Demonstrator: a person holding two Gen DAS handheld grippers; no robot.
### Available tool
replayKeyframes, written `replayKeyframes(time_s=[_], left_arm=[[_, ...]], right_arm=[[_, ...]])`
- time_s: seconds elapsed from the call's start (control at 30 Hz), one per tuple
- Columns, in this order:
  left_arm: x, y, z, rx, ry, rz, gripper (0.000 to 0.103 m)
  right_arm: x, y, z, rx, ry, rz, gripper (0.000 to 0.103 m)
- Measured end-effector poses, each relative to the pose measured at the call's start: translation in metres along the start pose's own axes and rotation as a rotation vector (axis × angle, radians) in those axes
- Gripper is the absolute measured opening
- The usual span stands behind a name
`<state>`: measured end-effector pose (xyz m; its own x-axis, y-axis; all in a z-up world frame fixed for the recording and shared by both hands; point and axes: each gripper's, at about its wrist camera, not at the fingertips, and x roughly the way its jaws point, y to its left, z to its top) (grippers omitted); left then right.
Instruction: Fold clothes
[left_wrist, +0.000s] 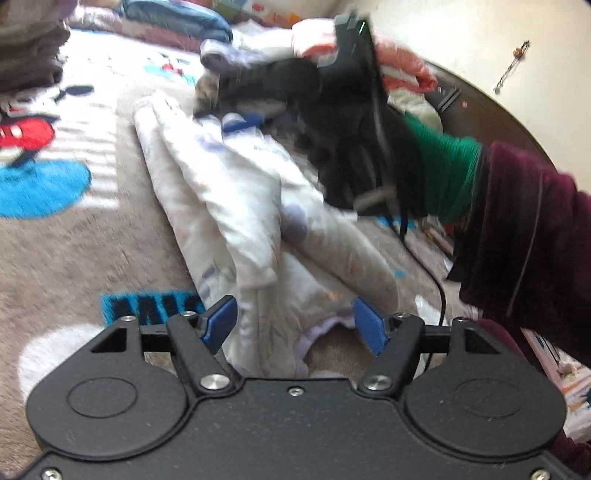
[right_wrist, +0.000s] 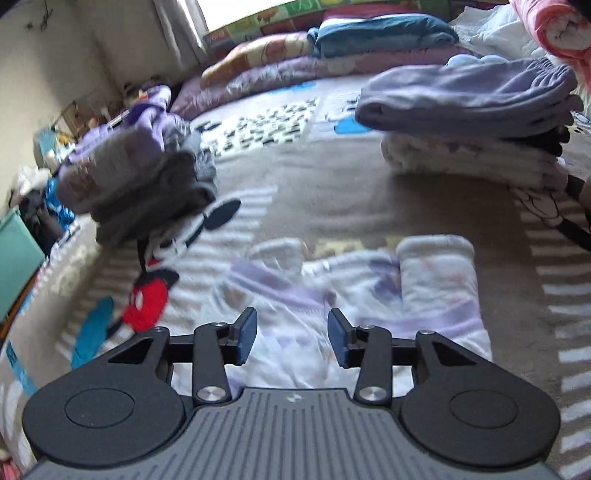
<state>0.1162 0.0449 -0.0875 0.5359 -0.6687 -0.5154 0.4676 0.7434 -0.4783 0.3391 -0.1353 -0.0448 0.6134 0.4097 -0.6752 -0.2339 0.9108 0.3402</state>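
While folded stacks (right_wrist: 469, 122) already sit on the bed (right_wrist: 332, 192), the white pajama garment (left_wrist: 236, 206) lies partly folded, seemingly halfway. Left gripper (left_wrist: 295, 325) and right gripper (right_wrist: 291, 334) hover over it, jaws wide, holding nothing.

The garment (right_wrist: 369, 295) lies on the blanket (right_wrist: 332, 192), one folded stack (right_wrist: 469, 122) behind-right, another pile (right_wrist: 140, 173) behind-left.

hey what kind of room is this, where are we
Most likely a bedroom: a white printed garment lies on a cartoon-print blanket, with stacked quilts behind and folded clothes piled nearby.
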Motion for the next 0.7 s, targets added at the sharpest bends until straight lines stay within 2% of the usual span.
replayKeyframes(time_s=[0.1, 0.17, 0.23, 0.27, 0.3, 0.37, 0.47, 0.53, 0.6, 0.7], left_arm=[[-0.003, 0.003, 0.002, -0.009, -0.05, -0.001, 0.069], [0.001, 0.004, 0.002, -0.019, -0.032, -0.002, 0.068], [0.006, 0.004, 0.001, -0.019, 0.002, 0.011, 0.068], [0.004, 0.004, 0.003, -0.016, 0.016, 0.01, 0.068], [0.004, 0.004, 0.005, -0.012, 0.029, 0.008, 0.068], [0.008, 0.003, 0.005, -0.006, 0.05, 0.001, 0.068], [0.012, 0.005, 0.005, -0.011, 0.075, -0.007, 0.068], [0.016, 0.007, 0.006, -0.013, 0.088, -0.012, 0.068], [0.017, 0.005, 0.006, 0.0, 0.097, -0.008, 0.068], [0.019, 0.004, 0.005, 0.02, 0.106, -0.002, 0.068]], right_arm=[[0.013, -0.003, -0.011, 0.008, 0.036, 0.005, 0.043], [0.016, -0.005, -0.016, 0.029, 0.041, 0.025, 0.044], [0.019, -0.008, -0.019, 0.051, 0.044, 0.047, 0.033], [0.017, -0.008, -0.017, 0.062, 0.037, 0.063, 0.015], [0.013, -0.01, -0.017, 0.076, 0.02, 0.069, 0.012], [0.006, -0.013, -0.017, 0.1, -0.018, 0.079, 0.01], [-0.019, -0.014, -0.012, 0.131, -0.129, 0.065, 0.01], [-0.026, -0.008, -0.008, 0.073, -0.166, 0.024, 0.01], [-0.019, 0.003, -0.007, -0.026, -0.149, -0.018, 0.01], [-0.001, 0.009, -0.012, -0.096, -0.112, -0.025, 0.01]])
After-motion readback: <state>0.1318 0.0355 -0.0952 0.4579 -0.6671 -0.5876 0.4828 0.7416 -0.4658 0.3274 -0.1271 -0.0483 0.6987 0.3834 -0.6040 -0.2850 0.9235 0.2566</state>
